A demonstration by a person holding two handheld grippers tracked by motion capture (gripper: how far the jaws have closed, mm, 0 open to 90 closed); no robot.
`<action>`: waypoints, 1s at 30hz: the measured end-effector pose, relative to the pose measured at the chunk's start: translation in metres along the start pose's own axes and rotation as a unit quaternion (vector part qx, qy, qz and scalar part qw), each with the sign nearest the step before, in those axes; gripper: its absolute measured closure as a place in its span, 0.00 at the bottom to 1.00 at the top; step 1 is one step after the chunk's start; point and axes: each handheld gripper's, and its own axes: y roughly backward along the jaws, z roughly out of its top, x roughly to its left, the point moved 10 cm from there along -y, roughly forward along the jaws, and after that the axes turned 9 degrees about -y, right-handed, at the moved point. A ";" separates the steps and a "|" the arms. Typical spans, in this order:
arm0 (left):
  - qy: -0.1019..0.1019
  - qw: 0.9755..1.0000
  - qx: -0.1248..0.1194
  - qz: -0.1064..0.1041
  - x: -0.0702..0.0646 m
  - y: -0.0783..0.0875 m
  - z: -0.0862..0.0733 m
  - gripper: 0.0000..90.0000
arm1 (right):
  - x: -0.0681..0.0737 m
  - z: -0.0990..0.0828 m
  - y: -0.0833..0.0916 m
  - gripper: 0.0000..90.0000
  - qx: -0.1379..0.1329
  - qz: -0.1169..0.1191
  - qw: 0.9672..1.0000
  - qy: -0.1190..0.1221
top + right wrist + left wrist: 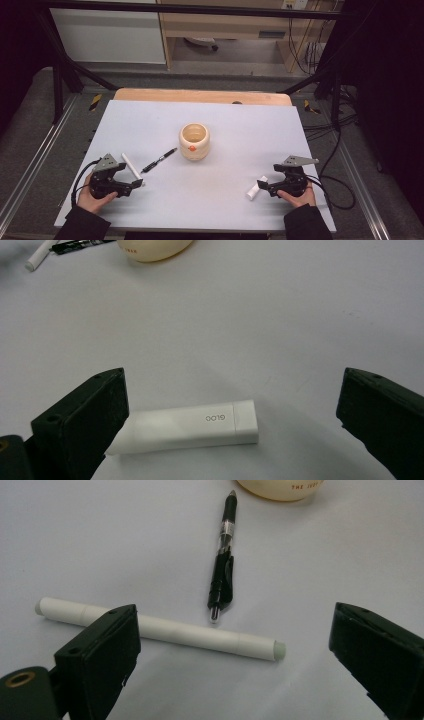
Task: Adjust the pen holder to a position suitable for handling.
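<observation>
White glue stick (185,427): "GLOO", seen upside down; cream cup (280,487): partial red lettering "THE J…", rest unreadable

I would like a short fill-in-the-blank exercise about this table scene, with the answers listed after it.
1. The black pen lies between the white marker and the cream ____.
2. The left gripper has its jaws ____, with the white marker lying on the table in front of them.
3. The white glue stick lies on the table in front of the ____ gripper.
4. The cup has an ____ dot on its side.

Missing words: cup; open; right; orange
</observation>
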 end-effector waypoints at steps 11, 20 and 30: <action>-0.004 1.000 0.002 0.002 0.001 0.000 -0.002 0.08 | 0.006 0.004 -0.003 0.01 0.000 0.000 1.000 0.011; -0.003 1.000 0.004 0.002 0.001 0.000 -0.003 0.08 | 0.021 0.008 -0.012 0.01 0.006 0.005 1.000 0.023; -0.001 1.000 0.005 0.003 0.001 0.000 -0.002 0.08 | 0.040 0.014 -0.024 0.01 0.015 0.010 0.999 0.036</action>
